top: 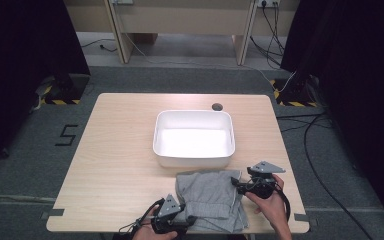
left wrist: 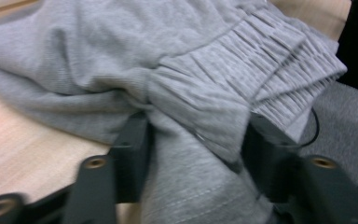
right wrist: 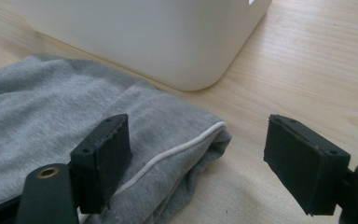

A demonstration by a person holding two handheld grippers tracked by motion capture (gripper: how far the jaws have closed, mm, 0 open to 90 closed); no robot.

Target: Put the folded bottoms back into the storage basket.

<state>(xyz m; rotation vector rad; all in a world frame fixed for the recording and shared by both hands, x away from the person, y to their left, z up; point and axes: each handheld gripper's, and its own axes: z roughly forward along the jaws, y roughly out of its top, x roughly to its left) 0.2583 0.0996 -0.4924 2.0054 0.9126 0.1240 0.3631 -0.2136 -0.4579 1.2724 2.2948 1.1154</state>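
My left gripper [left wrist: 193, 140] pinches the grey shorts' [top: 211, 197] waistband; my right gripper [right wrist: 198, 163] gapes — their hem corner lies between its jaws

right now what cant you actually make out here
- Underside of the grey garment: hidden against the table, high view.
- Left gripper: the pad faces are covered by bunched cloth, left gripper view; blurred.
- Dark round spot behind the white tub: too small, high view.
- Tub's inside: cut off, right gripper view.
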